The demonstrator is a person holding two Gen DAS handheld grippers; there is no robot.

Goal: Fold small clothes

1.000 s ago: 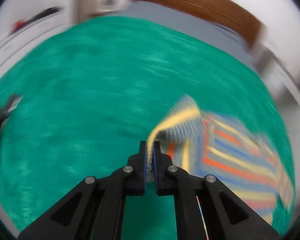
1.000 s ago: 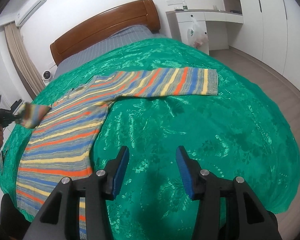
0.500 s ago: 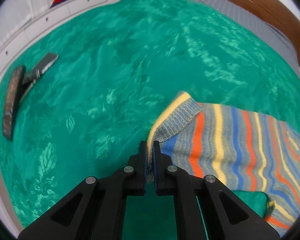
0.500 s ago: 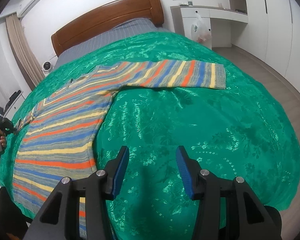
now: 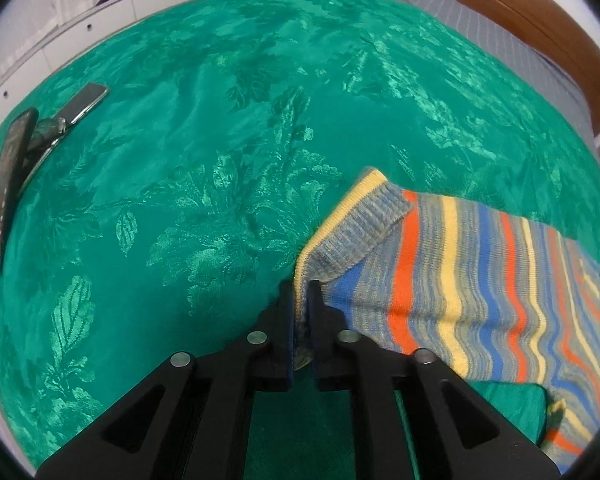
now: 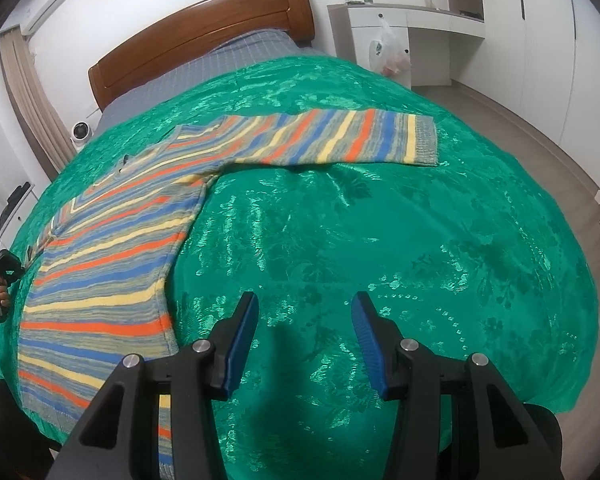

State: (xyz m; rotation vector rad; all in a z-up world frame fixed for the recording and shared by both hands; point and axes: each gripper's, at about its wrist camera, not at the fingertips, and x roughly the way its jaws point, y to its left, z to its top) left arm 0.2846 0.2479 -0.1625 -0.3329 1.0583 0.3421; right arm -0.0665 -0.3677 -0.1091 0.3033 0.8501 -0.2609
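A striped knit sweater (image 6: 112,264) in orange, blue, yellow and grey lies spread on a green bedspread (image 6: 380,240). One sleeve (image 6: 340,140) stretches flat to the far right. My left gripper (image 5: 302,300) is shut on the cuff of the other sleeve (image 5: 352,236), low over the bedspread; in the right wrist view it shows at the far left edge (image 6: 0,268). My right gripper (image 6: 304,320) is open and empty, above the bedspread to the right of the sweater's body.
A phone (image 5: 86,102) and a dark flat object (image 5: 8,184) lie on the bedspread's left edge. A wooden headboard (image 6: 204,36) stands at the far end. White cabinets (image 6: 540,40) and floor lie to the right.
My left gripper has pulled the sleeve cuff outward to the left and lowered it toward the bedspread, straightening the sleeve. The right gripper stays open and has hardly moved.
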